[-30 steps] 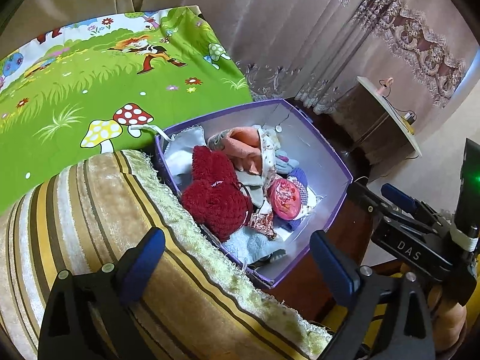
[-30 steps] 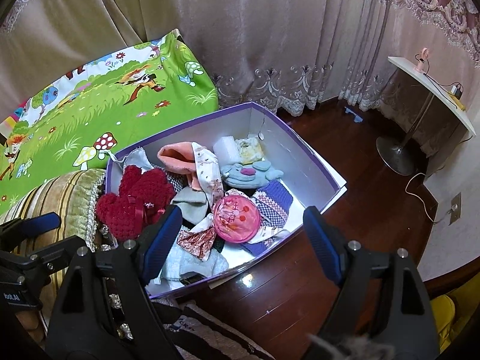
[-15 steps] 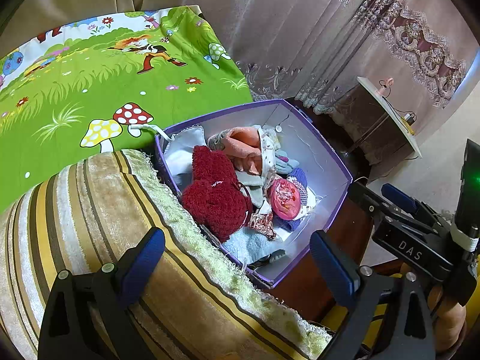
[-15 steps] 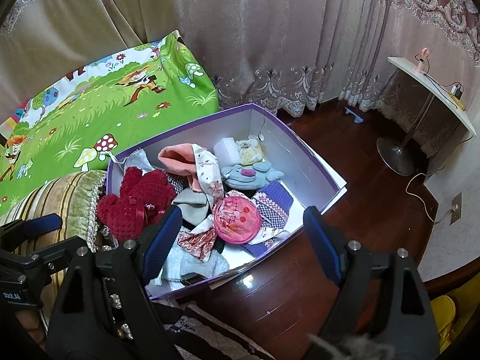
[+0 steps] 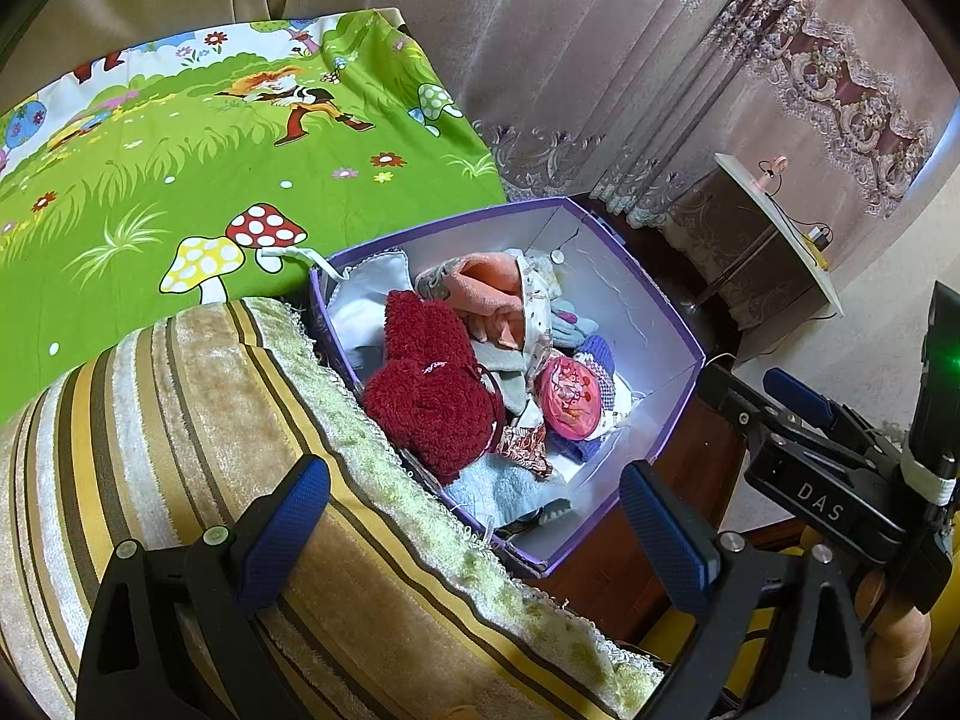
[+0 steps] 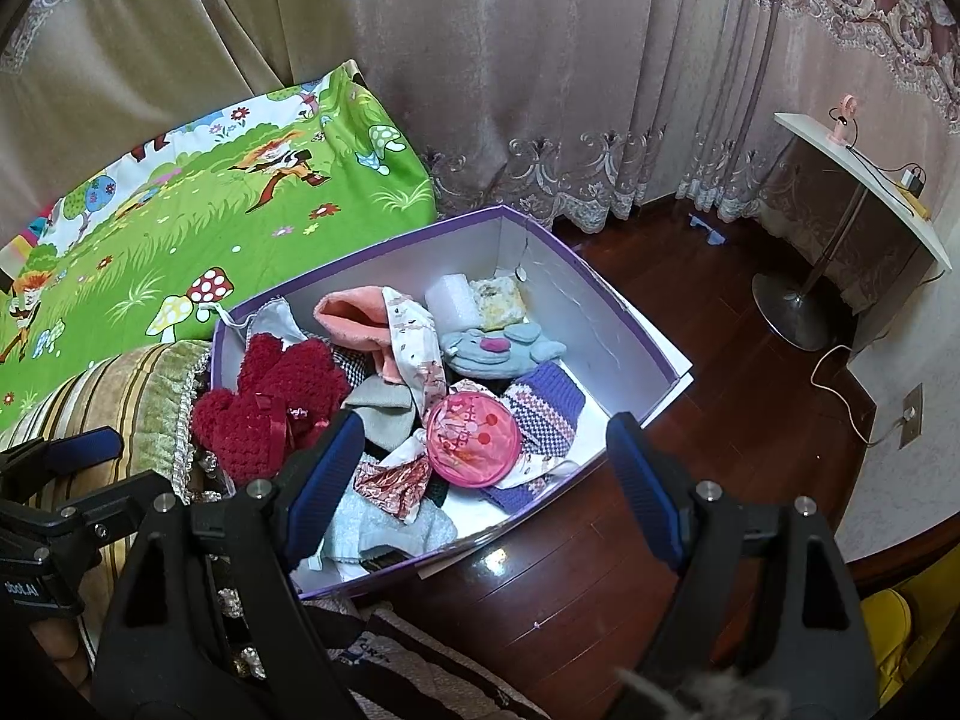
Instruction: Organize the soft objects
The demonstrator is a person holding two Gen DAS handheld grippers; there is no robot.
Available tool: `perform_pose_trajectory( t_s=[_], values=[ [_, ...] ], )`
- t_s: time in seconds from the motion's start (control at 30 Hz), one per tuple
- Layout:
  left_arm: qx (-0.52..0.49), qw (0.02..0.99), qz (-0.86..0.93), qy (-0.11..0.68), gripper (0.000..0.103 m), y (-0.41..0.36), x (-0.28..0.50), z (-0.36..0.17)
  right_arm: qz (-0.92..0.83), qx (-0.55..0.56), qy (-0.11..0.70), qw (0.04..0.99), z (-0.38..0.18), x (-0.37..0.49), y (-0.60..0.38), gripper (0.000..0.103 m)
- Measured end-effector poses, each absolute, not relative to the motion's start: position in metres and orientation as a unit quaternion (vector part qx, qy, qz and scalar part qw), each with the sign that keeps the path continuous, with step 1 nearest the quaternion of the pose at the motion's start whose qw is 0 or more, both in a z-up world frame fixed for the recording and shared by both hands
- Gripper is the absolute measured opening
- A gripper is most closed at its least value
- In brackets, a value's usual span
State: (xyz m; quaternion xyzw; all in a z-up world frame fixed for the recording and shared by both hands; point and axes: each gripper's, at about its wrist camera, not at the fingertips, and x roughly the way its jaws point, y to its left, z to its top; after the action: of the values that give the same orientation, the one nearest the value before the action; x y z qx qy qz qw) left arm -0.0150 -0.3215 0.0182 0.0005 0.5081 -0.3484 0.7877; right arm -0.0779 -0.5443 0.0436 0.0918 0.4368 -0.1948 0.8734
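A purple-edged white box (image 5: 648, 324) (image 6: 606, 324) on the dark wood floor holds several soft things: dark red fluffy mittens (image 5: 432, 384) (image 6: 270, 402), an orange cloth (image 5: 486, 294) (image 6: 354, 318), a pink round pouch (image 5: 567, 399) (image 6: 474, 441), a grey-blue mouse toy (image 6: 498, 348), a purple knit piece (image 6: 546, 408) and a light blue towel (image 5: 498, 486) (image 6: 372, 528). My left gripper (image 5: 474, 522) stands open and empty above a striped cushion (image 5: 180, 420). My right gripper (image 6: 486, 480) stands open and empty over the box's near side.
A green cartoon-print cover (image 5: 210, 162) (image 6: 198, 222) lies left of the box. Curtains (image 6: 540, 90) hang behind. A white stand table (image 6: 864, 180) with a cable is at the right. The right gripper's body (image 5: 840, 468) shows in the left wrist view.
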Motion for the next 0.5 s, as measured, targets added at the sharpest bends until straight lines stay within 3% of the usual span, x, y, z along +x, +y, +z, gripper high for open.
perform_pose_trajectory(
  t_s=[0.5],
  values=[
    [0.000, 0.786, -0.349, 0.510, 0.099, -0.3211, -0.0143, 0.0180, -0.195, 0.092, 0.437, 0.873, 0.0438, -0.0777, -0.5444, 0.085]
  ],
)
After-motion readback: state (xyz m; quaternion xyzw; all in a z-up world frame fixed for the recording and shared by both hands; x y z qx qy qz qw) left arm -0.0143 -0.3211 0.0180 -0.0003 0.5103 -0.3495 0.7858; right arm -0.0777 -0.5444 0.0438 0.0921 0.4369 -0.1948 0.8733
